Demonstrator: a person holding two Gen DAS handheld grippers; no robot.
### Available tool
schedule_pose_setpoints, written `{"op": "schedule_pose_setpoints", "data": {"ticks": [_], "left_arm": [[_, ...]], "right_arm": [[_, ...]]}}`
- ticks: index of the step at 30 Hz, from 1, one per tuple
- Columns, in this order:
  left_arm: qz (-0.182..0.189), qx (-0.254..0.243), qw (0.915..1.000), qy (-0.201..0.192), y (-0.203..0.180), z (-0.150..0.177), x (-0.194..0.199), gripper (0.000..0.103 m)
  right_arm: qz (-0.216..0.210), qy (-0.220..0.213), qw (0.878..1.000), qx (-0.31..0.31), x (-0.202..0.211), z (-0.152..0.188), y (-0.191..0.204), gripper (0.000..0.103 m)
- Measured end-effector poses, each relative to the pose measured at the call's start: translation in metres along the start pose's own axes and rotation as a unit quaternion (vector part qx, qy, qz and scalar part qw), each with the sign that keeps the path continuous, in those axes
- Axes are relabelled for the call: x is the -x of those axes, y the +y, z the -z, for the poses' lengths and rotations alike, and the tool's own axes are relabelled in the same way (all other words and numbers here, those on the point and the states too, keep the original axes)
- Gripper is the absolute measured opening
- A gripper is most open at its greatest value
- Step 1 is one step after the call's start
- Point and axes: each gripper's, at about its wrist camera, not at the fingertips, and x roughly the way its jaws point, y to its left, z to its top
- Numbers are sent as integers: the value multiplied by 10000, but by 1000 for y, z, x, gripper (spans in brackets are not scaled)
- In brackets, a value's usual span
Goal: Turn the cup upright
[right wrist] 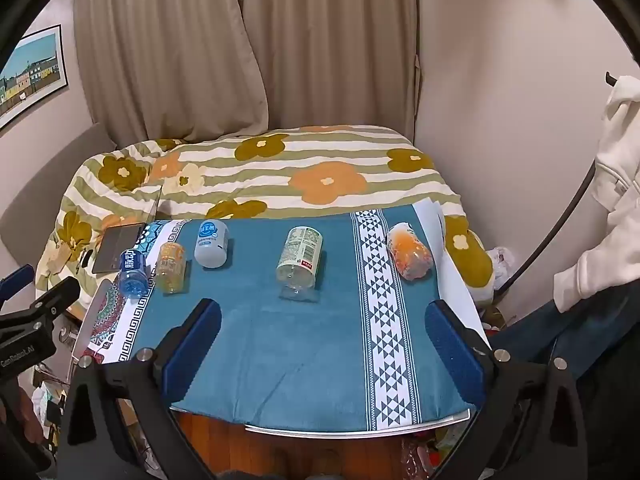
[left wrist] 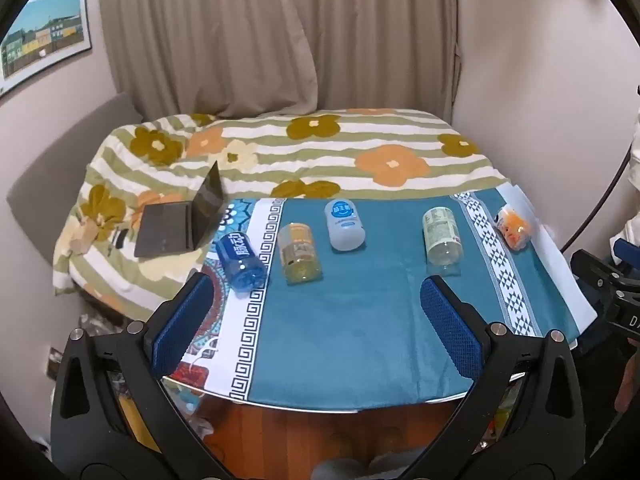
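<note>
We've got five cups (left wrist: 442, 236) lying on the tablecloth (left wrist: 360, 320); left gripper (left wrist: 316, 312) and right gripper (right wrist: 324, 340) both gape empty.

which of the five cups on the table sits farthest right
The orange-printed cup, lying on its side past the white triangle-patterned band of the cloth, at its right edge. The other four lie left of that band.

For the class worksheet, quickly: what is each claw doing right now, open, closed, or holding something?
Left claw: open, holding nothing, hanging over the blue cloth.
Right claw: open, holding nothing, short of the cups.
</note>
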Motion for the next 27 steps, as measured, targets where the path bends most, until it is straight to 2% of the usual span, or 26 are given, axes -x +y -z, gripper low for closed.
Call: {"op": "schedule_pose_setpoints", "data": {"ticks": [5,6,27], "left_arm": [[165,7,9998,-73,0,2,6,103],[-29,79,10000,10,5,-1,8,103],[-17,111,9999,50,8,-3,-1,103]], "right_arm": [[-30,-21,10000,-1,2,-1,1,102],[-29,-23,10000,1,2,-1,1,102],[-26,-33,10000,-6,2,-8,5,102]]}}
